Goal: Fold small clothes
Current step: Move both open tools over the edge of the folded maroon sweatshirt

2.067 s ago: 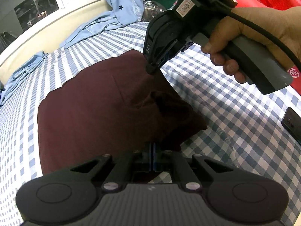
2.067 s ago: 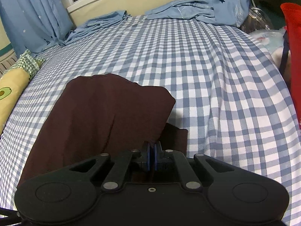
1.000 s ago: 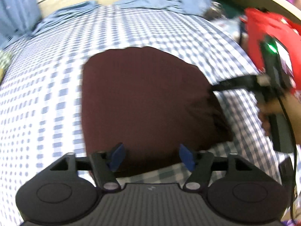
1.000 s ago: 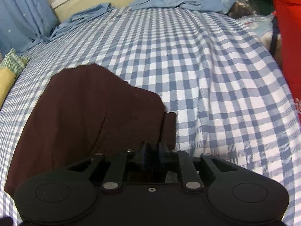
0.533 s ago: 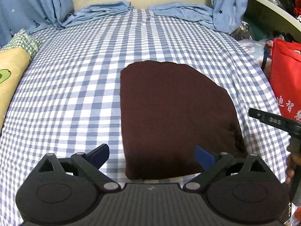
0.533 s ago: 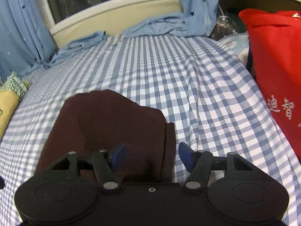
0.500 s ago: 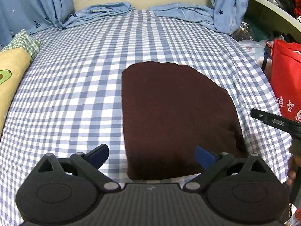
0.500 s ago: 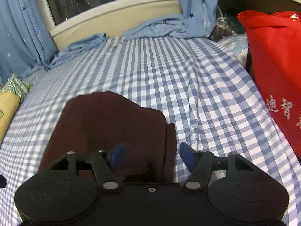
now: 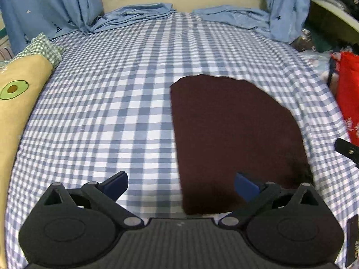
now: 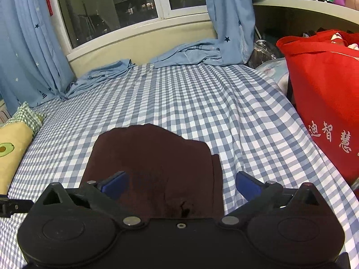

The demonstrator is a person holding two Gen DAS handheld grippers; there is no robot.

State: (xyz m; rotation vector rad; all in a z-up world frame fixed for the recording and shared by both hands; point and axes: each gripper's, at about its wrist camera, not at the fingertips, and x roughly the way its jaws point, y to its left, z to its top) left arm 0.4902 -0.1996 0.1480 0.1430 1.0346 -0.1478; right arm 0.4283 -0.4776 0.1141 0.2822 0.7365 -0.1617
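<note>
A dark maroon garment (image 9: pixel 235 134) lies folded flat on the blue-and-white checked bedsheet (image 9: pixel 112 103). It also shows in the right wrist view (image 10: pixel 154 165), with a narrow strip sticking out along its right edge. My left gripper (image 9: pixel 181 183) is open and empty, above the garment's near left corner. My right gripper (image 10: pixel 181 185) is open and empty, above the garment's near edge. A tip of the right gripper shows at the right border of the left wrist view (image 9: pixel 347 150).
A red bag (image 10: pixel 325 94) with white characters stands at the bed's right side. A yellow avocado pillow (image 9: pixel 15 103) lies at the left. Blue curtains (image 10: pixel 29 51) hang at the window and bunch on the bed's far edge. A dark phone (image 9: pixel 352 242) lies at the near right.
Both grippers have let go of the garment and opened. Both have pulled back and up, and the garment now lies flat and folded. The left view has shifted leftward.
</note>
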